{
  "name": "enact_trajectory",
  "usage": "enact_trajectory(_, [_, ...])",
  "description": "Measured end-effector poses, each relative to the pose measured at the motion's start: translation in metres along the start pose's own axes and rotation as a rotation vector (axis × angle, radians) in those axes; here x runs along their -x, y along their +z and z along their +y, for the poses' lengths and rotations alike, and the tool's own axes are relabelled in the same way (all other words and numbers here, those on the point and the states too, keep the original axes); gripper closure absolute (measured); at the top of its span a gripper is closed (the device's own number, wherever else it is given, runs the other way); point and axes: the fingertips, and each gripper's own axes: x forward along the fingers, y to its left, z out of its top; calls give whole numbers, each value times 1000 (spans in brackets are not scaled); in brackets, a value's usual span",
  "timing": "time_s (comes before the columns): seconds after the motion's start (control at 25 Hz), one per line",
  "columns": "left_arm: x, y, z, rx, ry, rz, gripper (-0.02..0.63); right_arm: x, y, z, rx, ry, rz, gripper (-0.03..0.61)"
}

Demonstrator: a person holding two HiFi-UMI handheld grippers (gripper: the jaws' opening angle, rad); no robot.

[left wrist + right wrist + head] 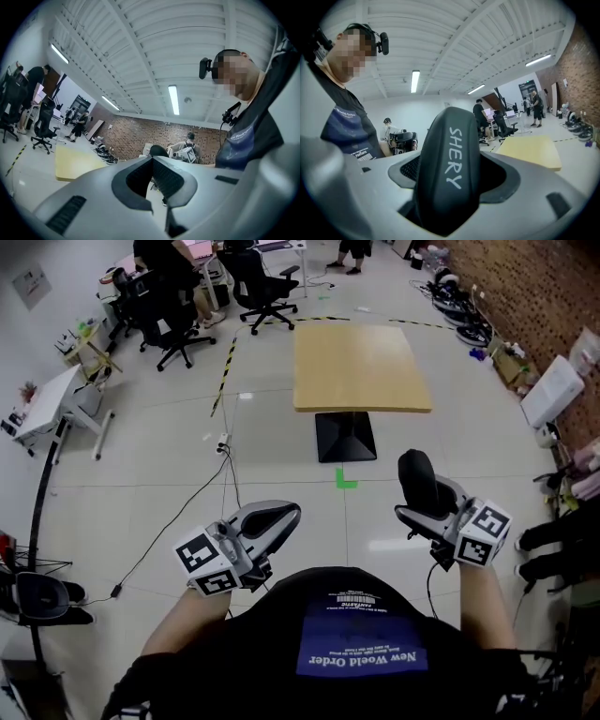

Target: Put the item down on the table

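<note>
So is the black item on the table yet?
No, the black item is clamped in the right tongs over the floor, well short of the table.

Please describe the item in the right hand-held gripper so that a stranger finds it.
Short of the wooden table, the right hand-held gripper points up. Between its jaws stands a black oblong item; its white letters SHERY mark it, while the left hand-held gripper is empty.
</note>
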Motion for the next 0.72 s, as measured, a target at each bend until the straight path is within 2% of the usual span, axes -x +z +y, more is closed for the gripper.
enact_trajectory(0.28, [-56,5,62,2,20,0,621,-23,10,-84,-10,15,8,242])
enact_trajectory(0.72, [-191,45,163,-11,176,-72,621,-66,75,-261,52,185,47,242])
